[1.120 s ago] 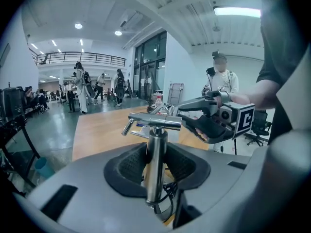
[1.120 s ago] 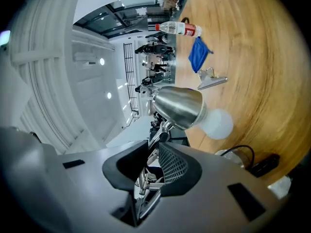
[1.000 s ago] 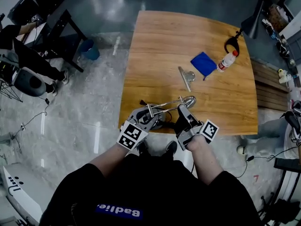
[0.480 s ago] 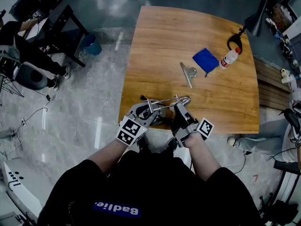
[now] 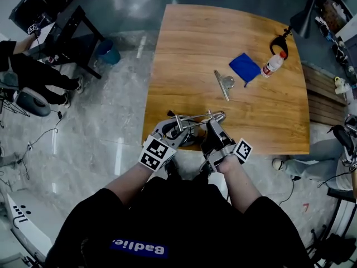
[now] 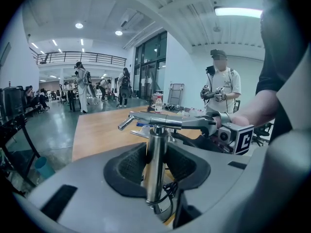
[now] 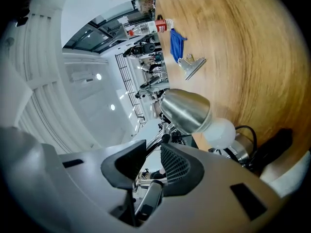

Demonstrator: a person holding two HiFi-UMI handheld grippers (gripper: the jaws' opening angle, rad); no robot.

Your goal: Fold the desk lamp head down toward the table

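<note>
A chrome desk lamp stands at the near edge of the wooden table (image 5: 189, 49). Its upright post (image 6: 155, 164) sits between the pads of my left gripper (image 6: 156, 157), which is shut on it. The lamp's thin arm (image 5: 195, 121) runs level to the right and ends in the metal shade (image 7: 187, 110) with a white bulb (image 7: 221, 132), the shade tipped toward the tabletop. My right gripper (image 7: 153, 154) is at that arm just behind the shade. Its jaws are opening, and the rod (image 7: 156, 139) lies between the pads with a gap on one side. Both grippers, the left gripper (image 5: 167, 135) and the right gripper (image 5: 215, 132), show at the table's near edge.
Farther back on the table lie a metal clip (image 5: 223, 84), a blue cloth (image 5: 244, 67), a small bottle (image 5: 272, 66) and a black loop (image 5: 277, 43). The lamp's black cord (image 7: 252, 132) curls by its base. A person (image 6: 221, 84) stands beyond the table; another sits at a desk (image 5: 33, 71) on the left.
My right gripper has sunk a little with the lamp arm and shade, which now lie lower over the table. My left gripper has stayed on the post.
</note>
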